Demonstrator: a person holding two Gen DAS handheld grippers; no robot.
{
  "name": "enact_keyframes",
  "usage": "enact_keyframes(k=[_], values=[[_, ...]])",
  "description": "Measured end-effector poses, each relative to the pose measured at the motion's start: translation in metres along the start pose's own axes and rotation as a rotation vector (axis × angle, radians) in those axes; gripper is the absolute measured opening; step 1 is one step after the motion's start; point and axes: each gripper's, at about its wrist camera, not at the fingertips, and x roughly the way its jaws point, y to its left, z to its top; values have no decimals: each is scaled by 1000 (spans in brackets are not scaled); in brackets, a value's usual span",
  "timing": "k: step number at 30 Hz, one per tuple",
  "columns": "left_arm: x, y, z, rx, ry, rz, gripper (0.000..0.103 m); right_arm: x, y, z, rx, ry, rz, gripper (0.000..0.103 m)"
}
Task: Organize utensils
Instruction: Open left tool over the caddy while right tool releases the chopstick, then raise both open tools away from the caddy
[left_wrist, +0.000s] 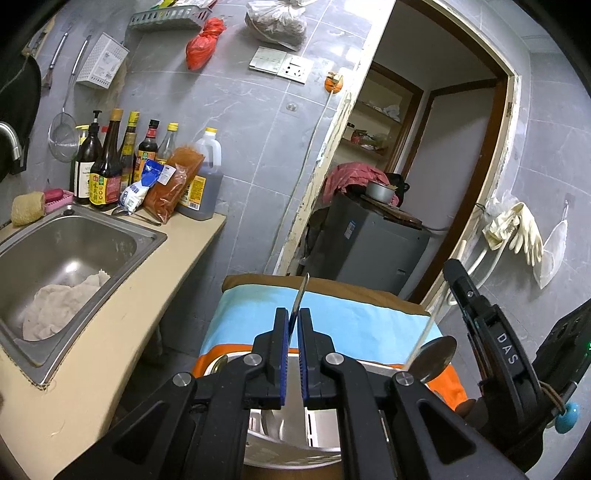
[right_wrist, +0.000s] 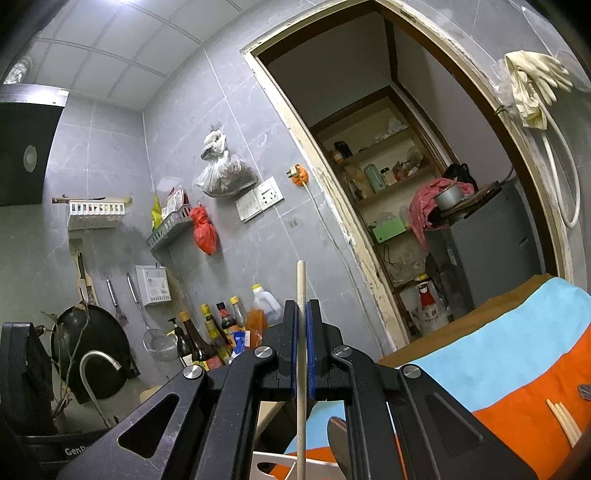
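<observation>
In the left wrist view my left gripper (left_wrist: 293, 315) is shut on the thin flat handle of a metal utensil (left_wrist: 302, 291), which sticks up past the blue pads. Under it sits a steel tray (left_wrist: 295, 437) on a blue and orange cloth (left_wrist: 351, 321). My right gripper (left_wrist: 458, 280) rises at the right, with a round metal spoon bowl (left_wrist: 437, 356) beside it. In the right wrist view my right gripper (right_wrist: 301, 308) is shut on a pale wooden chopstick (right_wrist: 301, 284) that stands upright. More chopsticks (right_wrist: 565, 421) lie on the orange cloth (right_wrist: 517, 391).
A steel sink (left_wrist: 74, 251) with a rag in it sits at the left, with sauce bottles (left_wrist: 107, 166) behind it on the beige counter (left_wrist: 147, 280). A doorway with a grey fridge (left_wrist: 369, 240) lies ahead. Rubber gloves (left_wrist: 517, 229) hang on the right wall. A white slotted holder (right_wrist: 273, 463) shows below.
</observation>
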Motion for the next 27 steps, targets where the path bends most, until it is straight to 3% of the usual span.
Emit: enact_keyframes(k=[3, 6, 12, 14, 16, 18, 20, 24, 26, 27], values=[[-1, -1, 0, -6, 5, 0, 5, -1, -1, -1, 4, 19, 3, 10], [-5, 0, 1, -16, 8, -3, 5, -5, -3, 2, 19, 27, 7, 25], [-13, -4, 11, -24, -16, -12, 14, -15, -4, 15, 3, 36, 19, 28], [-16, -8, 14, -26, -28, -21, 24, -21, -7, 24, 1, 43, 13, 43], [-20, -14, 18, -25, -42, -30, 27, -24, -11, 33, -1, 52, 6, 53], [-21, -23, 21, -14, -51, -37, 29, -29, -17, 41, -11, 63, -1, 56], [-25, -35, 22, 5, -67, -48, 39, -36, -22, 51, -20, 56, -14, 69], [-30, -60, 23, 31, -101, -74, 58, -54, -36, 77, -53, 43, -46, 82], [-33, -73, 22, 42, -113, -76, 71, -62, -42, 90, -68, 39, -74, 99], [-34, -82, 21, 50, -124, -71, 76, -69, -46, 97, -75, 32, -92, 101]])
